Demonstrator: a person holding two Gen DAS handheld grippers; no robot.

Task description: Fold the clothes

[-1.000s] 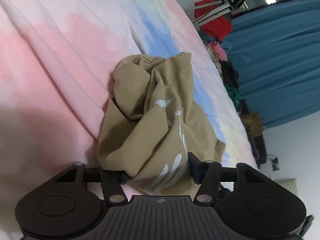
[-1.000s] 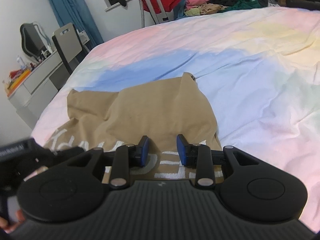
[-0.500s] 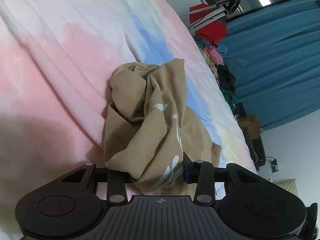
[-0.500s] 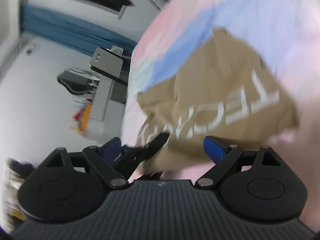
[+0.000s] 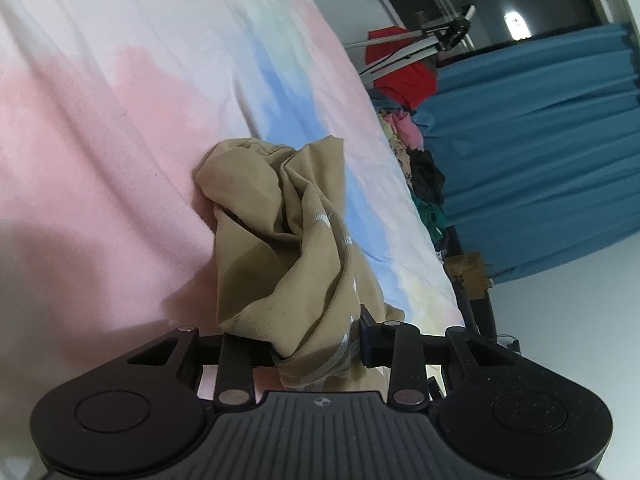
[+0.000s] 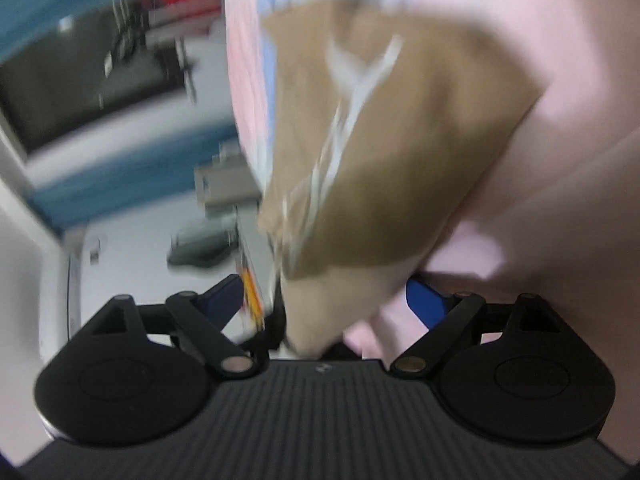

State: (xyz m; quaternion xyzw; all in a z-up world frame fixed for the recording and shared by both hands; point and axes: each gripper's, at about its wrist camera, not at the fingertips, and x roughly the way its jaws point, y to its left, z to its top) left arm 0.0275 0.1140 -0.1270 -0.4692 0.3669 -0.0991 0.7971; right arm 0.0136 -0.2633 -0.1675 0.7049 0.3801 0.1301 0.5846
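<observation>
Left wrist view shows your left gripper [image 5: 318, 346] pinched shut on a bunched edge of the tan garment [image 5: 288, 236], with cloth filling the narrow gap between the jaws; the rest of the garment trails away from that grip in a crumpled heap onto the pastel bedsheet [image 5: 120, 100], its white print twisted into the creases; beyond the garment, off the far edge of the sheet, lies a pile of other clothes [image 5: 420, 168] against a blue curtain [image 5: 540, 140]; in the blurred right wrist view your right gripper [image 6: 324, 300] stands with its blue pads wide apart, and the garment [image 6: 380, 140] hangs between them without being clamped; as I judge it, no fold is made yet; spreading flat and every fold remain.
</observation>
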